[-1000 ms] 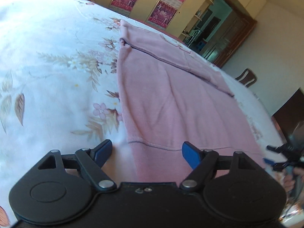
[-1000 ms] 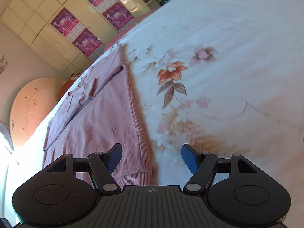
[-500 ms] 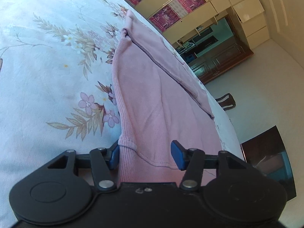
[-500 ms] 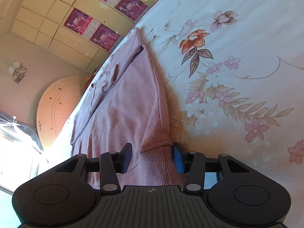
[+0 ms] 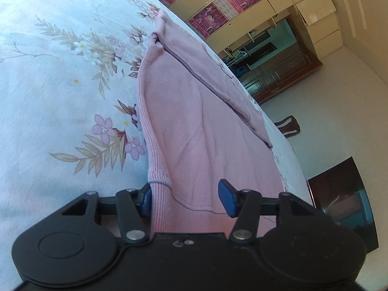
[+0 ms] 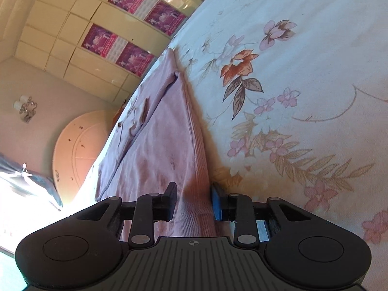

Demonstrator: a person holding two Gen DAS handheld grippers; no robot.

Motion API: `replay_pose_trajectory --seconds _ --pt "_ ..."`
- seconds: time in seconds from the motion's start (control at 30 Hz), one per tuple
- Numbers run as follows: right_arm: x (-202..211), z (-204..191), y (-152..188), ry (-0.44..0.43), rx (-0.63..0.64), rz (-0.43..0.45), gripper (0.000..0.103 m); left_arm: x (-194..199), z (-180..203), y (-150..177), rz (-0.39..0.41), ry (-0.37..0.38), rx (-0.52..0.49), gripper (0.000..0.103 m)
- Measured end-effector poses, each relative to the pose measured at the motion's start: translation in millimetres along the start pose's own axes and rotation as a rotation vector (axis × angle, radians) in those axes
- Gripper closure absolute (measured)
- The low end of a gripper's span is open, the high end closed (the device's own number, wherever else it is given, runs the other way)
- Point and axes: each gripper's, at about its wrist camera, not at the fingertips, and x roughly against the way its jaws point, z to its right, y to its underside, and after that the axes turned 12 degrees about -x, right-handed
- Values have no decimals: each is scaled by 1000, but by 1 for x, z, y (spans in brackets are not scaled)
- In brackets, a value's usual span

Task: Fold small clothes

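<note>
A pink knit garment point(image 5: 194, 121) lies lengthwise on the flowered bed sheet point(image 5: 60, 97), its far part folded over. My left gripper point(image 5: 186, 198) straddles the near ribbed hem corner. Its left pad touches the cloth edge, its right pad rests apart on flat cloth, and the jaws stand wide. In the right wrist view the same garment point(image 6: 165, 145) rises in a ridge along its right edge. My right gripper point(image 6: 194, 200) is closing on that ridge at the hem, with cloth filling the gap between both pads.
The sheet point(image 6: 303, 72) spreads wide to the right of the garment. A cream wardrobe with purple posters point(image 5: 218, 17) stands beyond the bed's far end. A dark wooden cabinet point(image 5: 278, 72) and a chair point(image 5: 288, 126) are off the bed's side. A round headboard point(image 6: 80, 145) shows at left.
Both grippers came down onto the hem corners and narrowed. The left stopped narrowing half a second ago. The right kept closing, and the garment's edge bunched up between its pads.
</note>
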Motion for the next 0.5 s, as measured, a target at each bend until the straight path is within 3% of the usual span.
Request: replay_pose_trajectory --seconds 0.2,0.43,0.5 --pt "-2 -5 15 -17 60 -94 73 6 0 8 5 10 -5 52" --pt "3 -5 13 -26 65 -85 72 2 1 4 2 -5 0 56" --pt "8 -10 10 18 73 -12 72 4 0 6 7 -4 3 56"
